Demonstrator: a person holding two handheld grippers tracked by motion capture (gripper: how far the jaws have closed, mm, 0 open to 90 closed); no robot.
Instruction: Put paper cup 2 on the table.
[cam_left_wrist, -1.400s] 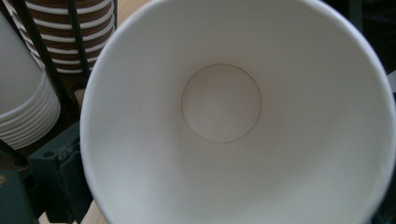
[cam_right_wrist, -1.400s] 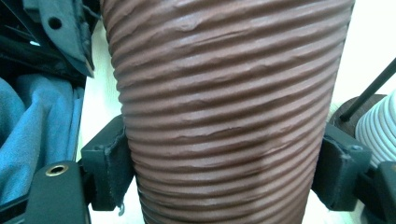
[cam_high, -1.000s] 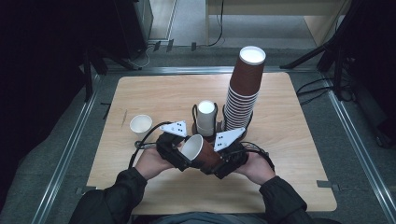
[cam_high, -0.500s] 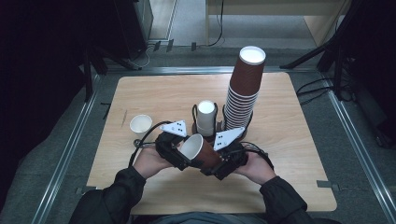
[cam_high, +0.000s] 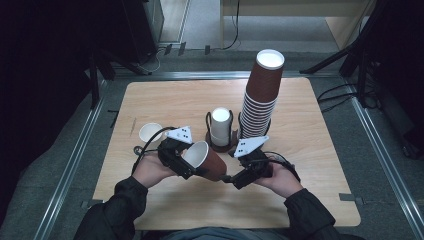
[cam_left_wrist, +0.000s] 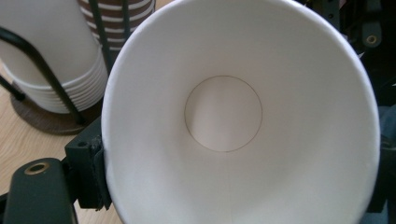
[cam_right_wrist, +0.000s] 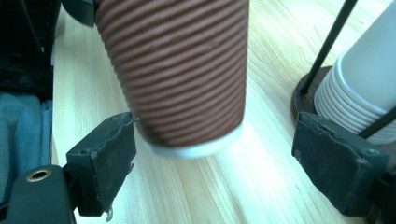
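Cup position: I'm holding the brown ribbed cup (cam_high: 202, 160) tipped on its side just above the near part of the table (cam_high: 310, 200), between my two hands, in front of the wire holder (cam_high: 220, 131).
Long axis: it's lying roughly across me, white mouth facing my left gripper (cam_high: 181, 159), base pointing toward my right gripper (cam_high: 239, 176).
Left jaws: I'm gripping the cup at its rim; one black pad (cam_left_wrist: 88, 175) is pressing against the outer wall (cam_left_wrist: 243, 116).
Right jaws: I'm keeping them spread wide; the cup's base (cam_right_wrist: 187, 88) is sitting between and just ahead of the pads, one pad (cam_right_wrist: 109, 161) nearly touching the bottom edge, the other well clear.
Nearer hand: the left is carrying it; the right is lining up on the base.
Judgement: closing on the base needs the right jaws to come forward along the cup's axis.
Writing: I'm reading no brand, label or print on the cup, the tall brown stack (cam_high: 260, 97) or the white cups (cam_high: 220, 125).
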